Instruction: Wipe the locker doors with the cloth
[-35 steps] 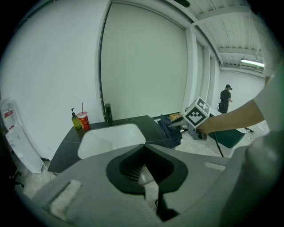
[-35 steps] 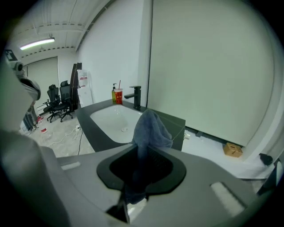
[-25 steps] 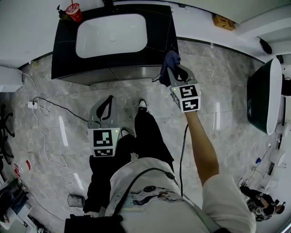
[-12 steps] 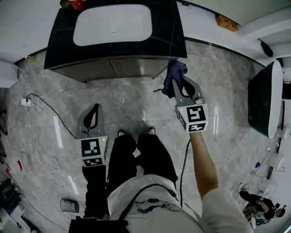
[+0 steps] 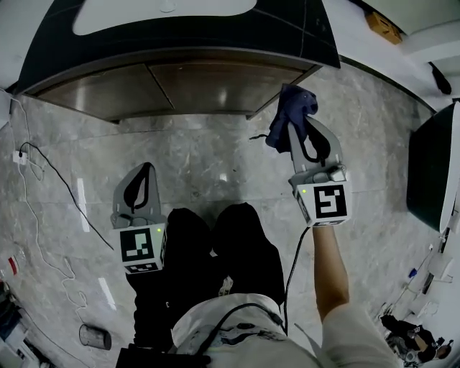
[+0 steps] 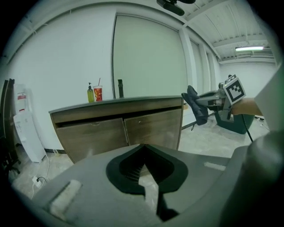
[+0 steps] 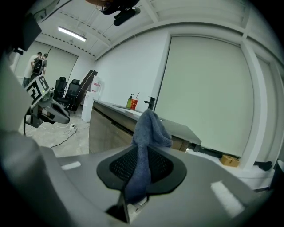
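- The right hand-held gripper was clamped on the dark blue cloth; in the right gripper view the cloth ran down between the closed jaws and bunched up above their tips.
- The cloth hung in the air just off the right front corner of the cabinet, clear of the locker doors and touching neither of them.
- From the left gripper view the same cloth showed to the right of the cabinet's end, with the right gripper's marker cube behind it.
- The left hand-held gripper was closed and empty, its jaw tips meeting with nothing between them.
- It was held low over the grey marble floor, in front of the left door and well apart from it.
- The two brown locker doors stood shut side by side under a dark surface.
- A white basin was set into that surface; a yellow-green bottle, a red cup with a straw and a dark tap stood on it.
- The person's legs in black trousers were between the two grippers, and a bare forearm carried the right one.
- A black cable trailed across the floor at the left.
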The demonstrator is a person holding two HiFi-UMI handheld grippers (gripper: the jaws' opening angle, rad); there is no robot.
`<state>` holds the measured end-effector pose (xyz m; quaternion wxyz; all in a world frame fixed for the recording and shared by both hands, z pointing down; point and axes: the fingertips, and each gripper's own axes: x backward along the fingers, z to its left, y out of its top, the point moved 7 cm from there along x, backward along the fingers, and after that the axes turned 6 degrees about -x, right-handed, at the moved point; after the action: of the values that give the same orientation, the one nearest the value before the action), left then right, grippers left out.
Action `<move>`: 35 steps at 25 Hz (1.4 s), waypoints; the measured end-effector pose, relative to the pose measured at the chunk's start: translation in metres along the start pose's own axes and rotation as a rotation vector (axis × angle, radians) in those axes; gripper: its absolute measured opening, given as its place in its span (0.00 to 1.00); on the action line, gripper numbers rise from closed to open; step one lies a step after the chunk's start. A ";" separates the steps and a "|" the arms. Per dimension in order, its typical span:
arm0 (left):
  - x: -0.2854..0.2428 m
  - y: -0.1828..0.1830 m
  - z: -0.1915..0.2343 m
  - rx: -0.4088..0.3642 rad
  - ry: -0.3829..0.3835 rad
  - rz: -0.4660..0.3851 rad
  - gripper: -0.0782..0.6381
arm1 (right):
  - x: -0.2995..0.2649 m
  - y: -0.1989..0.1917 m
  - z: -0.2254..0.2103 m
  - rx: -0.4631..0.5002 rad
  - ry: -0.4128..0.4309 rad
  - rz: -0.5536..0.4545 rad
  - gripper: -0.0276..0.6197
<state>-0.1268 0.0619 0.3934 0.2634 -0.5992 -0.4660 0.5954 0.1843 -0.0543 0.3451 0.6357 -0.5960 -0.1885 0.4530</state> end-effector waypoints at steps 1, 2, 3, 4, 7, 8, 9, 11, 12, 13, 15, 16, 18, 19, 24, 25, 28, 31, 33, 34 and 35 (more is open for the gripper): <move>-0.010 -0.012 -0.002 -0.005 0.002 -0.008 0.11 | -0.006 -0.010 0.000 0.009 -0.003 -0.016 0.15; -0.021 -0.022 -0.004 -0.012 0.005 -0.016 0.11 | -0.012 -0.021 -0.001 0.018 -0.006 -0.034 0.15; -0.032 -0.033 -0.006 -0.018 0.009 -0.026 0.11 | -0.018 -0.031 -0.002 0.028 -0.011 -0.053 0.15; -0.042 -0.043 -0.008 -0.024 0.013 -0.038 0.11 | -0.023 -0.041 -0.003 0.038 -0.016 -0.074 0.15; -0.071 -0.078 -0.016 -0.051 0.015 -0.066 0.11 | -0.036 -0.070 -0.004 0.064 -0.037 -0.135 0.15; -0.080 -0.090 -0.018 -0.059 0.014 -0.071 0.11 | -0.041 -0.079 -0.003 0.073 -0.045 -0.157 0.15; -0.089 -0.100 -0.020 -0.065 0.015 -0.078 0.11 | -0.046 -0.086 -0.003 0.082 -0.053 -0.177 0.15; -0.105 -0.116 -0.023 -0.070 0.017 -0.105 0.11 | -0.057 -0.098 -0.003 0.092 -0.068 -0.201 0.15; -0.113 -0.122 -0.025 -0.074 0.017 -0.123 0.11 | -0.063 -0.103 -0.004 0.099 -0.076 -0.216 0.15; -0.120 -0.128 -0.027 -0.079 0.018 -0.140 0.11 | -0.067 -0.108 -0.005 0.110 -0.082 -0.238 0.15; -0.132 -0.142 -0.030 -0.087 0.027 -0.167 0.11 | -0.074 -0.117 -0.009 0.133 -0.095 -0.275 0.15; -0.138 -0.149 -0.032 -0.088 0.032 -0.176 0.11 | -0.077 -0.121 -0.012 0.145 -0.104 -0.287 0.15; -0.146 -0.159 -0.034 -0.094 0.043 -0.199 0.11 | -0.082 -0.128 -0.016 0.163 -0.118 -0.302 0.15; -0.149 -0.164 -0.034 -0.100 0.049 -0.210 0.11 | -0.084 -0.130 -0.017 0.170 -0.123 -0.310 0.15; -0.147 -0.189 -0.029 -0.081 0.072 -0.215 0.11 | -0.095 -0.135 -0.022 0.218 -0.151 -0.372 0.15; -0.143 -0.193 -0.029 -0.076 0.076 -0.210 0.11 | -0.096 -0.134 -0.023 0.224 -0.153 -0.380 0.15; -0.135 -0.205 -0.025 -0.073 0.091 -0.201 0.11 | -0.100 -0.124 -0.030 0.227 -0.165 -0.398 0.15; -0.129 -0.208 -0.021 -0.067 0.108 -0.203 0.11 | -0.106 -0.113 -0.038 0.232 -0.186 -0.371 0.16; -0.124 -0.212 -0.020 -0.063 0.114 -0.195 0.11 | -0.114 -0.112 -0.043 0.245 -0.192 -0.342 0.16; -0.122 -0.212 -0.020 -0.061 0.117 -0.194 0.11 | -0.119 -0.113 -0.046 0.254 -0.192 -0.338 0.16; -0.121 -0.212 -0.020 -0.062 0.120 -0.196 0.11 | -0.124 -0.113 -0.048 0.263 -0.191 -0.344 0.16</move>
<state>-0.1425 0.0518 0.6376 0.3291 -0.5932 -0.5237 0.5153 0.1975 -0.1680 0.4767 0.7549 -0.4218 -0.2857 0.4129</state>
